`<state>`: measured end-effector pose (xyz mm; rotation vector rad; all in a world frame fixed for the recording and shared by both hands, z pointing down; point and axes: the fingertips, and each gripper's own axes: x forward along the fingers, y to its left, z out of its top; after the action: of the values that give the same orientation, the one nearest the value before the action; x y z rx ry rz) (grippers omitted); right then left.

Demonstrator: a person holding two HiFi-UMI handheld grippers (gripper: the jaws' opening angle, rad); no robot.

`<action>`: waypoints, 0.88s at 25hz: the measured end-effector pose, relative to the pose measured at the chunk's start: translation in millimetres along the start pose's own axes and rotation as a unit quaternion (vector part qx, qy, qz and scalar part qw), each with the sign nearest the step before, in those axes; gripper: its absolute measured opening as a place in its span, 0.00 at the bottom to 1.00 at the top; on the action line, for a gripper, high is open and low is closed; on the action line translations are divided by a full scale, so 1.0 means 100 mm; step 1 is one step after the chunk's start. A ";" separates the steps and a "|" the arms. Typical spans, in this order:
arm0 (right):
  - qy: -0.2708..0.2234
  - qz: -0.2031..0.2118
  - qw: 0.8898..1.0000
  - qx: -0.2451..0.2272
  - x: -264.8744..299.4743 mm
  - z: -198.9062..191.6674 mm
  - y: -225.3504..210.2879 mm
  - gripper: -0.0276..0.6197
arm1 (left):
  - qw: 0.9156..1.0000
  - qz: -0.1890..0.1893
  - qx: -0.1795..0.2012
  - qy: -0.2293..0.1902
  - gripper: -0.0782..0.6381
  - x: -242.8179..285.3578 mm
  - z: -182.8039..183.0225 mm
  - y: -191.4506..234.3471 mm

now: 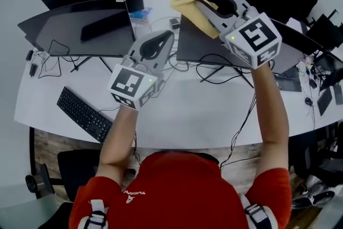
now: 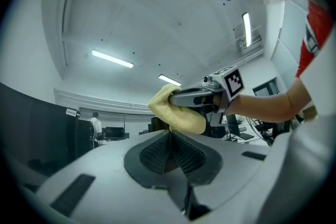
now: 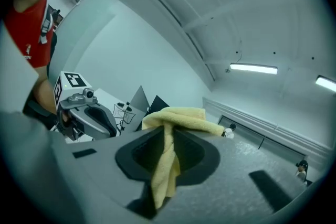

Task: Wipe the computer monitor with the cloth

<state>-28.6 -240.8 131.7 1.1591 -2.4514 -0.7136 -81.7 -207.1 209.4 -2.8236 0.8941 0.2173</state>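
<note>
A yellow cloth point(image 1: 194, 4) hangs from my right gripper point(image 1: 203, 1), which is shut on it and held up over the top edge of the right-hand monitor point(image 1: 206, 50). In the right gripper view the cloth point(image 3: 167, 165) runs down between the closed jaws and drapes over their tips. My left gripper point(image 1: 166, 36) is shut with nothing in it and hovers between the two monitors, left of the cloth. In the left gripper view the cloth point(image 2: 176, 110) shows just beyond the closed jaws. A second dark monitor point(image 1: 80, 32) stands at the left.
A black keyboard point(image 1: 86, 113) lies on the white desk point(image 1: 187, 112) at the front left. Black cables point(image 1: 225, 75) trail under the monitors. More monitors and clutter stand at the back and right. An office chair base point(image 1: 72, 163) is below the desk edge.
</note>
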 end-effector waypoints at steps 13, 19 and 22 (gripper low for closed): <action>0.136 0.085 0.984 -0.073 0.53 -0.28 0.11 0.20 | 1.000 -0.011 -0.015 -0.011 0.13 0.06 -0.09 0.24; 0.170 0.118 0.975 -0.082 0.57 -0.39 0.10 0.22 | 1.000 -0.011 -0.020 -0.012 0.13 0.12 -0.15 0.24; 0.174 0.137 0.972 -0.083 0.54 -0.37 0.12 0.22 | 1.000 -0.011 -0.022 -0.014 0.13 0.16 -0.16 0.20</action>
<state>-50.9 -288.2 173.5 0.7858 -2.1516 -0.5661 -79.5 -235.3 219.4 -2.8620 0.8631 0.2750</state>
